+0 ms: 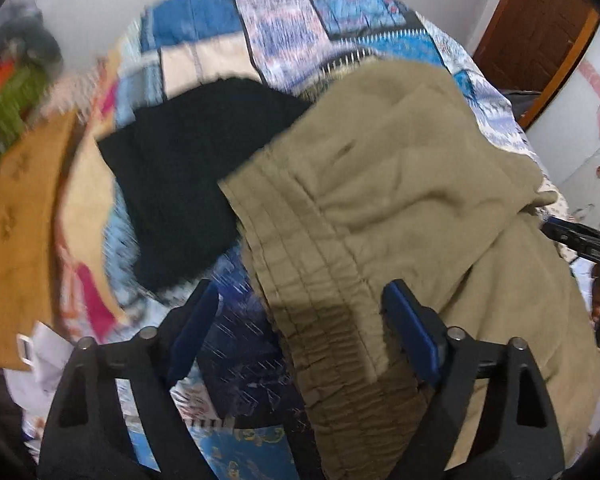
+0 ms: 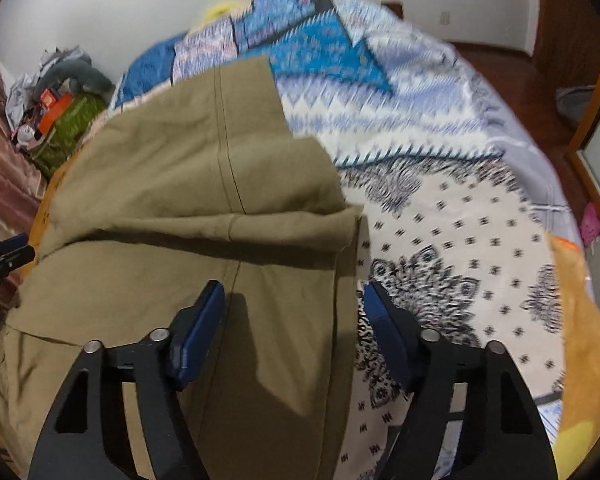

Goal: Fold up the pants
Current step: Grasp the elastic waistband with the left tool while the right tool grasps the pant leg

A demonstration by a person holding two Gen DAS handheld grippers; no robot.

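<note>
Olive-khaki pants (image 1: 400, 184) lie folded over on a patchwork bedspread (image 1: 284, 28). Their elastic waistband (image 1: 324, 320) runs between the fingers of my left gripper (image 1: 304, 312), which is open above it. In the right wrist view the pants (image 2: 204, 184) show a folded-over layer with a dark seam. My right gripper (image 2: 292, 312) is open over the pants' right edge, one finger above the cloth, the other above the bedspread (image 2: 460, 208). Neither gripper holds anything.
A black garment (image 1: 188, 176) lies left of the pants, with an orange-tan cloth (image 1: 20, 232) further left. A clutter pile (image 2: 60, 100) sits by the wall. A wooden door (image 1: 540, 28) and wooden floor (image 2: 500, 68) lie past the bed. The other gripper shows at the right edge (image 1: 580, 236).
</note>
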